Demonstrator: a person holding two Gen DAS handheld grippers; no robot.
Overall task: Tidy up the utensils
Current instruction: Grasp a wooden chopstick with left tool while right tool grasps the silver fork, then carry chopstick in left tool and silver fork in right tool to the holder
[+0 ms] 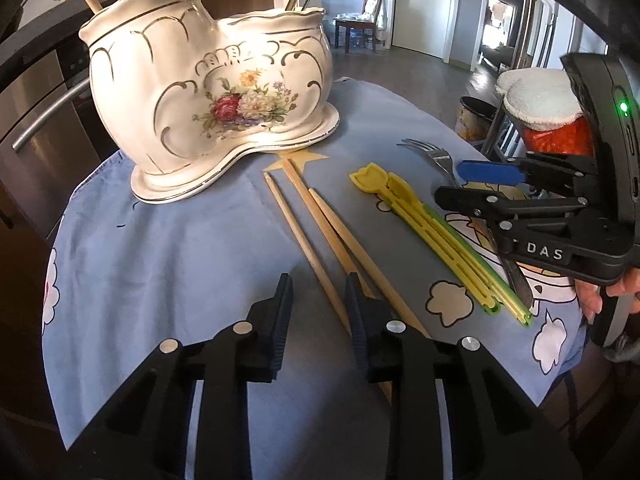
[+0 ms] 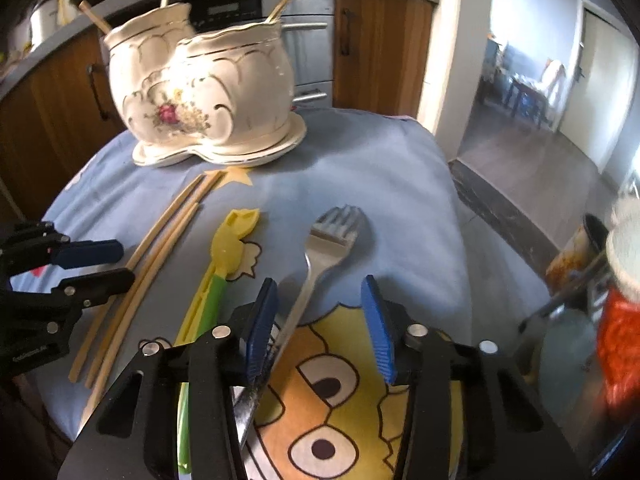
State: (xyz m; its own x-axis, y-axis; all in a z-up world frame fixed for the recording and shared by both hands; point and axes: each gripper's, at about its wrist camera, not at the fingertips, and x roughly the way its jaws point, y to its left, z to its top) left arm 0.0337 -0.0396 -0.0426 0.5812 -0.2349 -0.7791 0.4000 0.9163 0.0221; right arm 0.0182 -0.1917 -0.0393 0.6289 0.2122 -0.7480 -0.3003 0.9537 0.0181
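Right gripper (image 2: 320, 328): jaws spread wide, blue ribbed pads, nothing held; its left pad (image 2: 262, 328) sits just beside or touching the fork (image 2: 320, 256) handle, contact unclear. Fork: 1, smooth metal, flat on the cloth, tines pointing away.

Left gripper (image 1: 318, 320): black ribbed fingers, moderately apart, holding nothing, poised over the near ends of the chopsticks (image 1: 320, 232). Chopsticks: 3, pale wood, tapered, roughly parallel.

Plastic tongs (image 1: 432, 232): yellow and green, slotted, tulip-shaped tip, between chopsticks and fork.

Holder (image 1: 208, 92): 1, glossy white ceramic, gilt trim, floral decal, 2 compartments with handles sticking out.

Worktop cloth (image 1: 160, 260): blue, cartoon print.
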